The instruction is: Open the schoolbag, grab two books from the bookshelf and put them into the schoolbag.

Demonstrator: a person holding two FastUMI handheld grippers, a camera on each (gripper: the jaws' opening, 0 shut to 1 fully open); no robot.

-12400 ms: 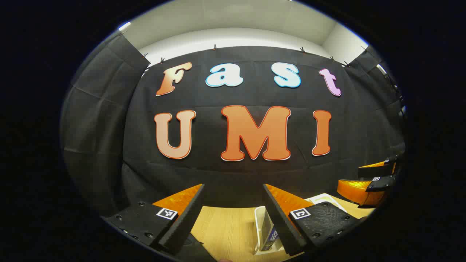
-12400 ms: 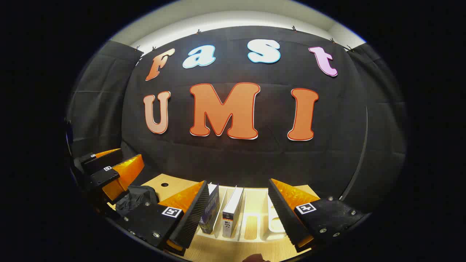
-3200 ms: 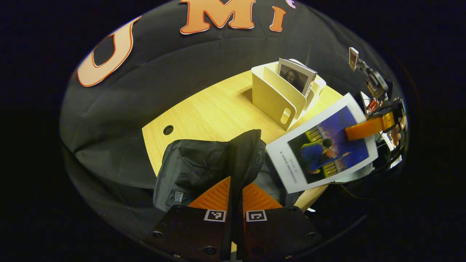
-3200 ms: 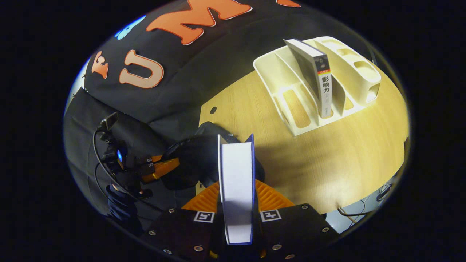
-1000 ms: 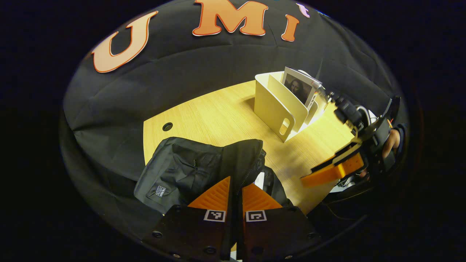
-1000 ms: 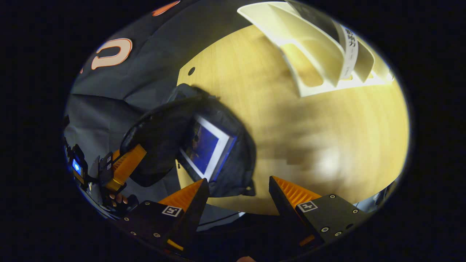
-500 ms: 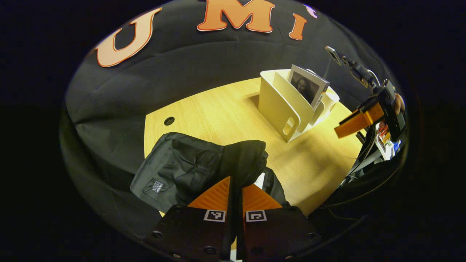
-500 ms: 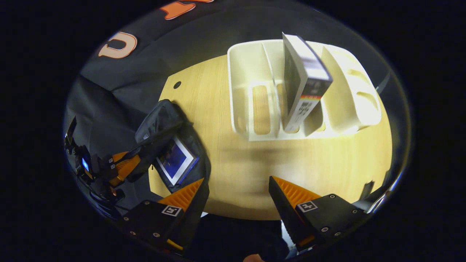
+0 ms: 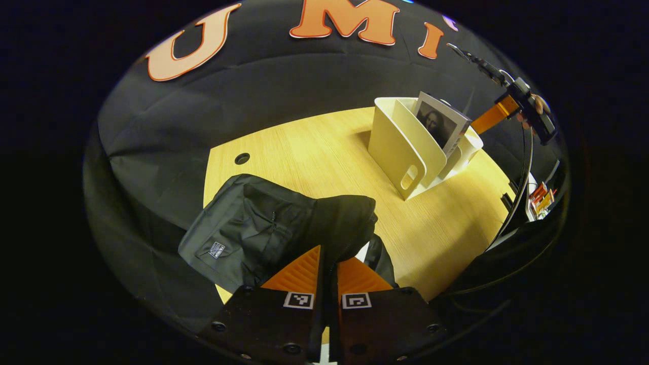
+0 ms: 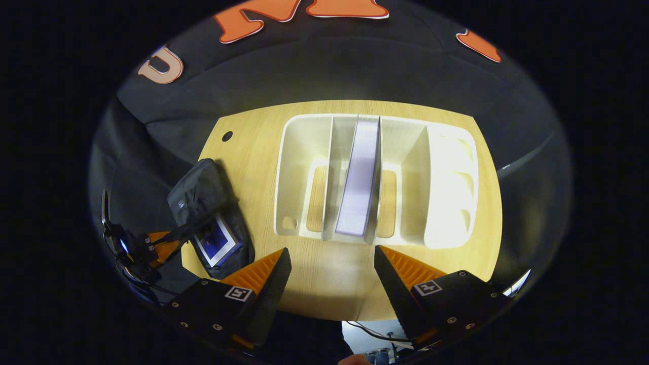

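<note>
Black schoolbag (image 9: 263,230) lies at the table's (image 9: 309,157) near left corner, mouth open, blue-covered book (image 10: 215,242) inside. Left gripper (image 9: 328,263) pinched tight on the bag's flap edge, holding it up. Second book (image 10: 358,185) stands upright in a middle slot of the white bookshelf (image 10: 446,187), well apart from the bag. Right gripper (image 10: 332,268) hangs above the rack, jaws wide, empty. Bare table between bag and rack.
</note>
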